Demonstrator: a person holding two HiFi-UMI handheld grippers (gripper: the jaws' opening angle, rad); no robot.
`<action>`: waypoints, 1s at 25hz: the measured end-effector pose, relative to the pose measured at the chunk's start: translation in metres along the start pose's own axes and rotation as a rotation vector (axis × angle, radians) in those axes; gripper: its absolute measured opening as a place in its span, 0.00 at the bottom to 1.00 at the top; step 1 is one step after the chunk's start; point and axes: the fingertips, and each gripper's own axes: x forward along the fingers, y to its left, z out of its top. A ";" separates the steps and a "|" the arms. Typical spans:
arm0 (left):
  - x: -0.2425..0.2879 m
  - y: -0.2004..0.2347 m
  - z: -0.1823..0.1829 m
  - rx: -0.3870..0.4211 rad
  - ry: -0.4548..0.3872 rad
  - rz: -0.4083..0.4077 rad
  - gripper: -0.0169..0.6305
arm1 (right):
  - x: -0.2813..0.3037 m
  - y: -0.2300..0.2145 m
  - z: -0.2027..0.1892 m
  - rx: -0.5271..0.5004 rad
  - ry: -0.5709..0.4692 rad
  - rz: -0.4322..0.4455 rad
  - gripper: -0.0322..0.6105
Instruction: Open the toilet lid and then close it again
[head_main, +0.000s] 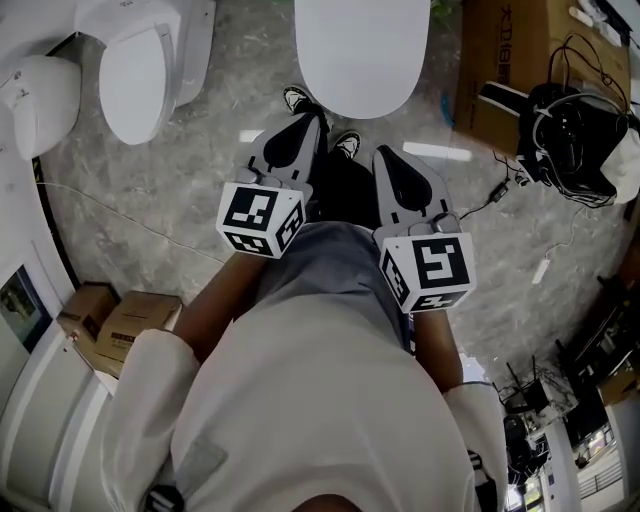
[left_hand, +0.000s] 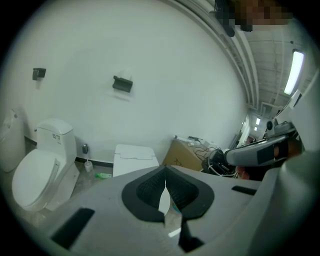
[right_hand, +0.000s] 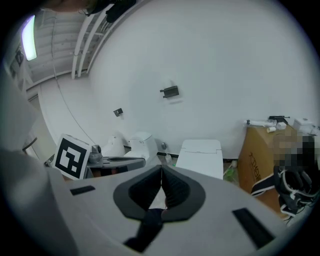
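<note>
The white toilet (head_main: 360, 50) stands ahead of the person's feet with its lid down flat. It also shows in the left gripper view as a toilet (left_hand: 134, 159) against the wall, and in the right gripper view as the same toilet (right_hand: 200, 156). My left gripper (head_main: 305, 125) is shut and empty, held short of the lid's front edge. My right gripper (head_main: 388, 160) hangs beside it, a little further back, its jaws meeting with nothing between them. Neither touches the toilet. Both tips, left (left_hand: 165, 170) and right (right_hand: 161, 170), point toward the wall.
A second white toilet (head_main: 140, 75) stands to the left, with a white fixture (head_main: 35, 100) beyond it. A cardboard box (head_main: 510, 60) and a black bag with cables (head_main: 575, 140) sit to the right. Small boxes (head_main: 120, 325) lie at the lower left.
</note>
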 end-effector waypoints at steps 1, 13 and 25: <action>0.003 0.005 -0.005 -0.010 0.006 0.001 0.04 | 0.003 0.000 -0.002 -0.001 0.009 0.002 0.07; 0.054 0.075 -0.074 -0.119 0.076 0.063 0.04 | 0.060 -0.008 -0.028 -0.015 0.110 0.015 0.07; 0.105 0.110 -0.162 -0.346 0.119 0.095 0.04 | 0.100 -0.020 -0.070 -0.005 0.192 0.050 0.07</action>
